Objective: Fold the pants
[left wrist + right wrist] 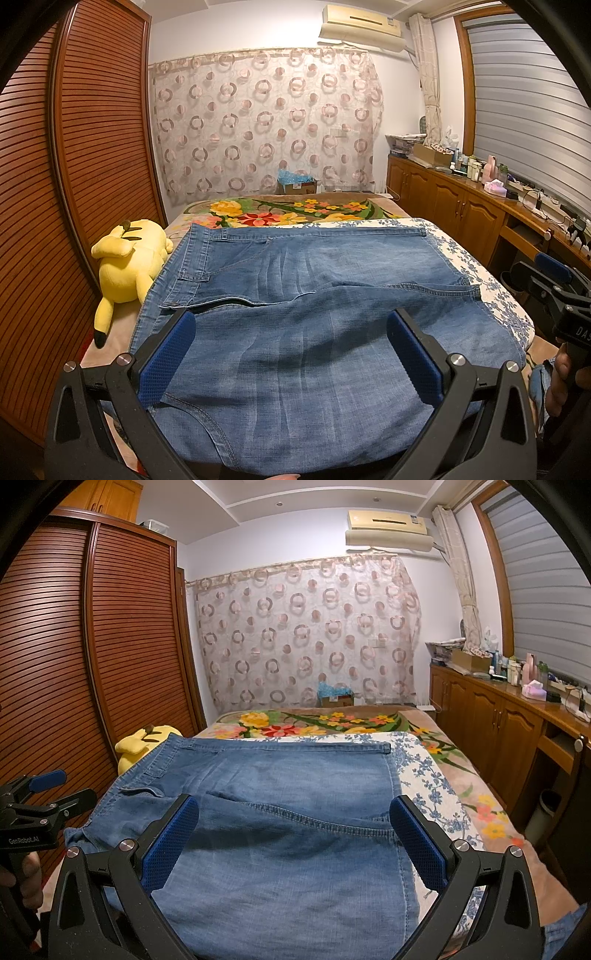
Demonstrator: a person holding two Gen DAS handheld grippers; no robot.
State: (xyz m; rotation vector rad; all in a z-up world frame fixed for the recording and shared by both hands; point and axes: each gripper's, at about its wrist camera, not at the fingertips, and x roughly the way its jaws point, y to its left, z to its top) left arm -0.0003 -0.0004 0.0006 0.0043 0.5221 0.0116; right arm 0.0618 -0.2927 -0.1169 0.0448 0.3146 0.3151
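Observation:
Blue denim pants (295, 295) lie folded over on the bed, waistband at the left, a folded layer lying across the near half. They also show in the right wrist view (280, 823). My left gripper (291, 332) is open and empty, its blue pads (168, 354) wide apart just above the near part of the pants. My right gripper (295, 819) is open and empty too, hovering over the pants' right side. The right gripper also shows at the right edge of the left wrist view (561, 291); the left gripper shows at the left of the right wrist view (40, 794).
A yellow plush toy (129, 266) lies left of the pants by the slatted wardrobe (74, 184). The bed (491, 291) has a floral cover. A wooden cabinet (461, 206) with bottles stands at the right. A cardboard box (297, 184) sits behind the bed.

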